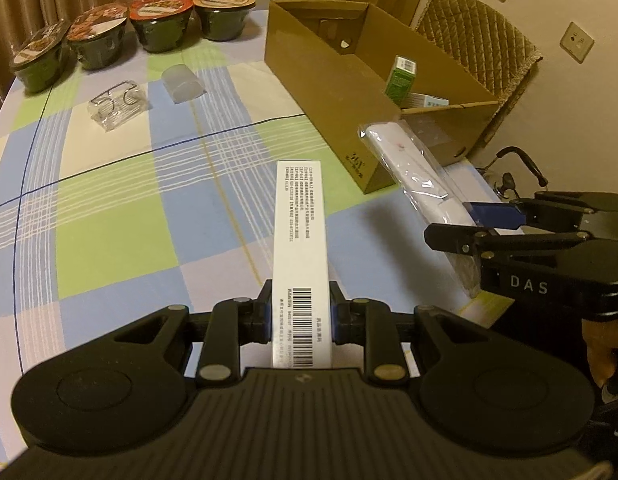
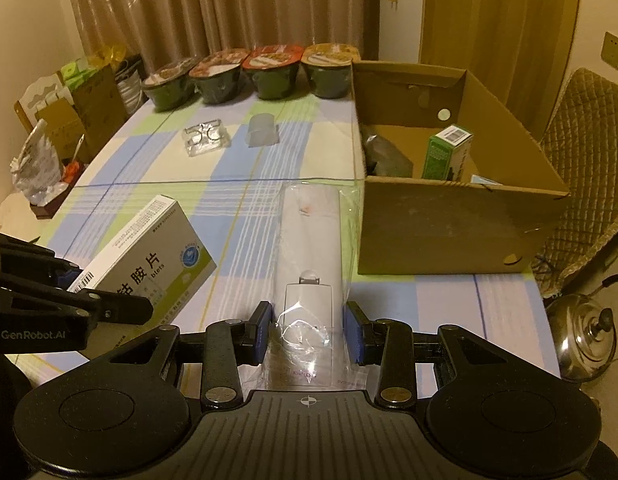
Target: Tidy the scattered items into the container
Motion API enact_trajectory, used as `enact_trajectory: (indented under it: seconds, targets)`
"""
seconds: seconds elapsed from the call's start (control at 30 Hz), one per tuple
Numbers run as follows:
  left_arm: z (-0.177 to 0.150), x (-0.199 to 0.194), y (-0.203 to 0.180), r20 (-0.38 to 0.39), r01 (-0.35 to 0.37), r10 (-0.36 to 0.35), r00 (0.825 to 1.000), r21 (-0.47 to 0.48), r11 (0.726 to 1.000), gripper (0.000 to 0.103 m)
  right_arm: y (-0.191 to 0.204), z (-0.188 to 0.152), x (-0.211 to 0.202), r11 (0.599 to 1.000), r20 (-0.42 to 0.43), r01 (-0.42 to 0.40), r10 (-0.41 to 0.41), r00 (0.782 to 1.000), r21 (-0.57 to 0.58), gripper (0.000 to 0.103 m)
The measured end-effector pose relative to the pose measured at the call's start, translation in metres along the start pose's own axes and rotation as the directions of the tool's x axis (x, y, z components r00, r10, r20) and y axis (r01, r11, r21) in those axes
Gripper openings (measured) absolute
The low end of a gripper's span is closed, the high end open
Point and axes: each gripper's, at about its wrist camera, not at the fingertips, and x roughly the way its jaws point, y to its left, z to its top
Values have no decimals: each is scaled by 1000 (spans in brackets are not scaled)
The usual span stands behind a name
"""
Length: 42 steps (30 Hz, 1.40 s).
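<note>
Both hand-held grippers level: left hand-held gripper (image 1: 300,316) clamps medicine box (image 1: 300,240), right hand-held gripper (image 2: 309,332) bagged remote (image 2: 311,248)

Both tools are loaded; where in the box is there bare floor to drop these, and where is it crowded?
Free: the cardboard box floor in the middle, between the dark bag at its left wall and the green carton. Crowded: the near right corner, where the green carton and a small pale box sit.
</note>
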Motion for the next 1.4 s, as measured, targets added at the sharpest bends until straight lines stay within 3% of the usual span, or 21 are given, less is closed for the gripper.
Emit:
enact_trajectory:
  seconds: [1.4]
  targets:
    - [21,-5,-25,25,8,-9,1000,46,999,20,-34,-4,-21,998,28,33,-34,999,55,41]
